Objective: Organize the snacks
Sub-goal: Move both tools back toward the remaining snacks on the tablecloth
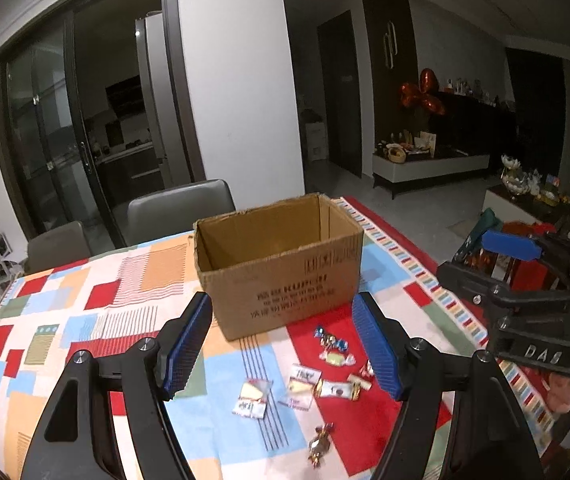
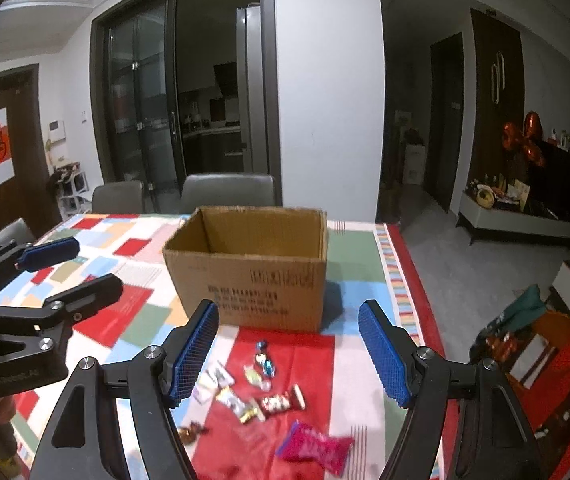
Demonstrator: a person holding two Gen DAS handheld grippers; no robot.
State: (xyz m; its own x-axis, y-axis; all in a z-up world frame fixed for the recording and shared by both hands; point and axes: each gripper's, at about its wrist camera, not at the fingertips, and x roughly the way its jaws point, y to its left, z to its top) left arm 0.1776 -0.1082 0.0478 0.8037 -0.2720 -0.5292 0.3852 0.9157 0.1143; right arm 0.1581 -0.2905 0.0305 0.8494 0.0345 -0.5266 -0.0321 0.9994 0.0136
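An open cardboard box (image 1: 281, 264) stands on the patterned tablecloth; it also shows in the right wrist view (image 2: 253, 268). Several wrapped candies (image 1: 333, 356) lie in front of it, with two clear packets (image 1: 253, 396) and a gold-wrapped sweet (image 1: 319, 444) nearer me. In the right wrist view the candies (image 2: 261, 376) lie beside a pink packet (image 2: 317, 446). My left gripper (image 1: 281, 344) is open and empty above the candies. My right gripper (image 2: 289, 352) is open and empty above them too. Each gripper shows in the other's view, the right (image 1: 525, 276) and the left (image 2: 57, 272).
Grey chairs (image 1: 181, 208) stand at the far side of the table (image 1: 65, 320). The table's right edge (image 2: 409, 280) drops to the floor. Bags and clutter (image 2: 533, 344) lie beyond it on the right. A low cabinet (image 1: 429, 168) stands far back.
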